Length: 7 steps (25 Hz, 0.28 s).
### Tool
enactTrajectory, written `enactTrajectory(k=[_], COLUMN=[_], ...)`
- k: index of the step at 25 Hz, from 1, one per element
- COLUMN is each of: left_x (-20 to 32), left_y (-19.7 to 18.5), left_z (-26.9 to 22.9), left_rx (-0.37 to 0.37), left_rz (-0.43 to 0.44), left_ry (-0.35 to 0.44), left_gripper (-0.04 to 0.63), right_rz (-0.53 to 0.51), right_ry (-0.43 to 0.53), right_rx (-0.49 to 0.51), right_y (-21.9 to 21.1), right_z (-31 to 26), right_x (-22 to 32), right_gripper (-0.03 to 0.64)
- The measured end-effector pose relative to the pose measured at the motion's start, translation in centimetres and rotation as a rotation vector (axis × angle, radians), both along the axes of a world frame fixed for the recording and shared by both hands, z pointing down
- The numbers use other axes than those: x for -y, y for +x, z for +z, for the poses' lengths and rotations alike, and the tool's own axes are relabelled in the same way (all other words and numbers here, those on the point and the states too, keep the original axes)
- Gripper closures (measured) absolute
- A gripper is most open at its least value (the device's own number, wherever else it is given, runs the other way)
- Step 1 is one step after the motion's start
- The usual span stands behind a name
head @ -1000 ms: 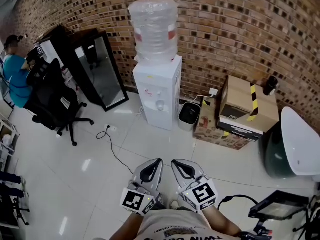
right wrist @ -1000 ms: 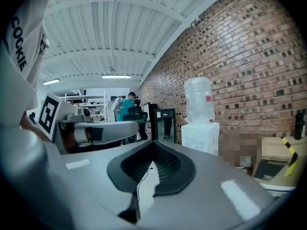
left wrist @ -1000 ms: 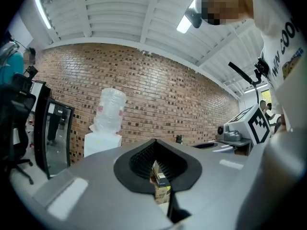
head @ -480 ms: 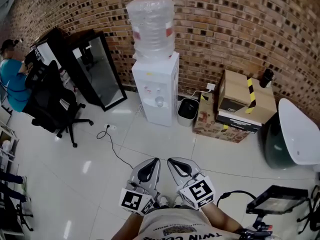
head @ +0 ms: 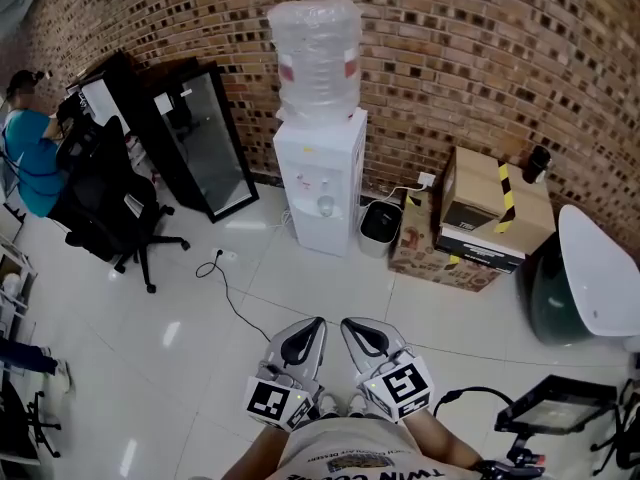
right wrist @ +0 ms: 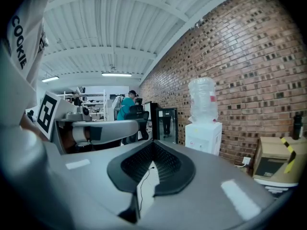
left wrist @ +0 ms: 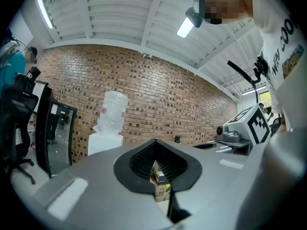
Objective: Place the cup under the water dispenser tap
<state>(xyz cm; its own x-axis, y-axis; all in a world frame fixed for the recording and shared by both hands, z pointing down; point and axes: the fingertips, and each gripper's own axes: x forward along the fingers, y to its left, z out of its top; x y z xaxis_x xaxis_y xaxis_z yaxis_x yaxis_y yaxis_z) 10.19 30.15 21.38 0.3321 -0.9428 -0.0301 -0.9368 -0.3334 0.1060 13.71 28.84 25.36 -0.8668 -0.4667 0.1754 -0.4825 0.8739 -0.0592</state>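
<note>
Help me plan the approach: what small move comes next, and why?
Probably step toward the water dispenser: it stands far across the floor, and the left gripper and right gripper, both shut and empty, are well short of it.

Bright, even indoor light falls from ceiling lamps [left wrist: 184, 28]; soft glare patches lie on the glossy floor [head: 330, 288]. Fisheye distortion bends the brick wall [head: 450, 48] and blackens the gripper views' corners. The water dispenser [head: 320, 183] looks sharp.
</note>
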Motion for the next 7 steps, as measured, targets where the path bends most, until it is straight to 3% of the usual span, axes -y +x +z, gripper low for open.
enactTrajectory(k=[7], left_x=[-0.08], left_y=[-0.63], left_z=[-0.39], left_rx=[0.002], left_rz=[0.008], left_ry=[0.005], left_gripper=[0.603], right_rz=[0.016], right_ry=[0.009], right_rx=[0.000], right_y=[-0.65], right_z=[-0.33], right_x=[0.05], right_gripper=[0.612])
